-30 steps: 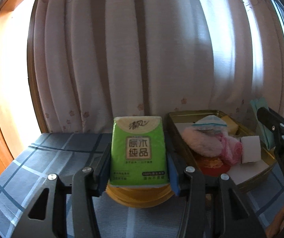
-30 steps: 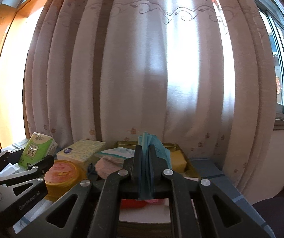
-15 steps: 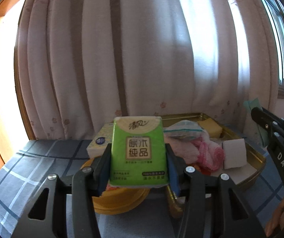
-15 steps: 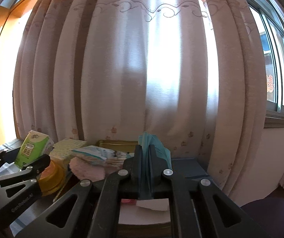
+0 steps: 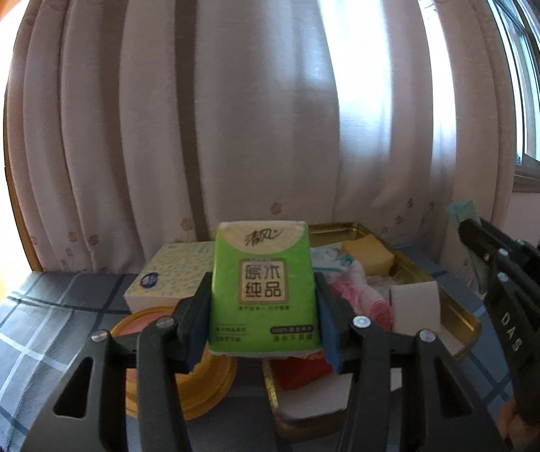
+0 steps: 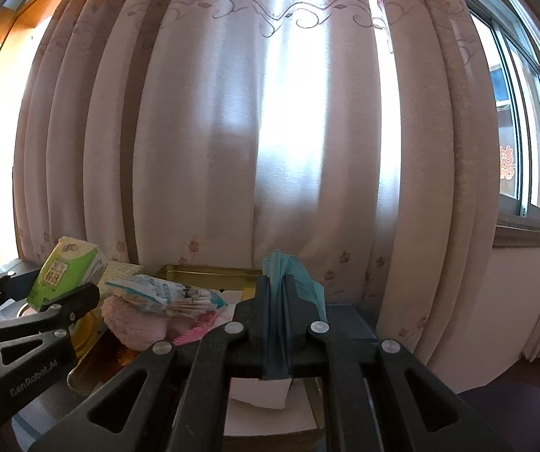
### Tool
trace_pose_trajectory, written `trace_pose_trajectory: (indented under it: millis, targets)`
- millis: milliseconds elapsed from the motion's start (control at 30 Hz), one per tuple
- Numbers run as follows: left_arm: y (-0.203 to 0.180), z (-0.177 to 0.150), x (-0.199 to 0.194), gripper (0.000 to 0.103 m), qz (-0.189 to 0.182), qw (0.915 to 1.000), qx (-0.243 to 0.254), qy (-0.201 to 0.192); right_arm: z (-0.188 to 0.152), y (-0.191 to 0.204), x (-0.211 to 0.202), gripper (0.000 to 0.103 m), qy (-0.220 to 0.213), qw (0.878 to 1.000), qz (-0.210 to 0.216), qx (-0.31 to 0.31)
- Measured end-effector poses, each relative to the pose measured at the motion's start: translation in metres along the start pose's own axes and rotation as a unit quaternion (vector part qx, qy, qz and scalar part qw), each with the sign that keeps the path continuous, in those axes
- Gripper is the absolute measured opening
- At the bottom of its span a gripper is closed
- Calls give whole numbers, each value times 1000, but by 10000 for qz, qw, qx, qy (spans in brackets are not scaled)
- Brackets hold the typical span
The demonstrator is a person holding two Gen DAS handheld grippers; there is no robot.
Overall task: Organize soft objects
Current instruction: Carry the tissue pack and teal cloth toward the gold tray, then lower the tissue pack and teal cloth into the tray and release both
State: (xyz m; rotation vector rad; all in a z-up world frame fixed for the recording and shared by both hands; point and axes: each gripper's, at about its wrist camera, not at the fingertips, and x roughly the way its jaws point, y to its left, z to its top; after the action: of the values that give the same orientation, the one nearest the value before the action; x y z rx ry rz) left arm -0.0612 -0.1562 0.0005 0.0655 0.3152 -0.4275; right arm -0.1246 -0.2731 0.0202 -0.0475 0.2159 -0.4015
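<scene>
Two grippers, each loaded. Left gripper (image 5: 264,320), lower centre of its view, jaws partly open and pressed on the flanks of a green plastic-wrapped tissue pack (image 5: 263,293), held upright above the gold metal tray (image 5: 458,324). Right gripper (image 6: 277,324) clamped fully on a thin teal folded face mask (image 6: 281,282). Pack likely light, squashy, slick-wrapped: grip mid-sides. Mask limp: pinch the folded edge.

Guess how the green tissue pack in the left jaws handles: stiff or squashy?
Probably squashy: the green tissue pack is a soft plastic-wrapped block whose sides look slightly pinched between the pads. Likely light for its size. Its glossy wrapper could slip if the left gripper eases.
</scene>
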Motion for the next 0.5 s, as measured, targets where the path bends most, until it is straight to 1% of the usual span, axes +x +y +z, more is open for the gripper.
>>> trace_pose_trajectory:
  millis: [167,300,500]
  targets:
    - [-9,5,6,49,-131,9999,-29,24,0,-3,4,7,1,10000,-21,-12]
    - [-14,8,11,49,-171,9998,-25,27,0,-5,6,7,33,10000,-14,15]
    - [-19,9,21,49,-242,9996,-49,132,1,-8,12,7,53,10000,-10,25]
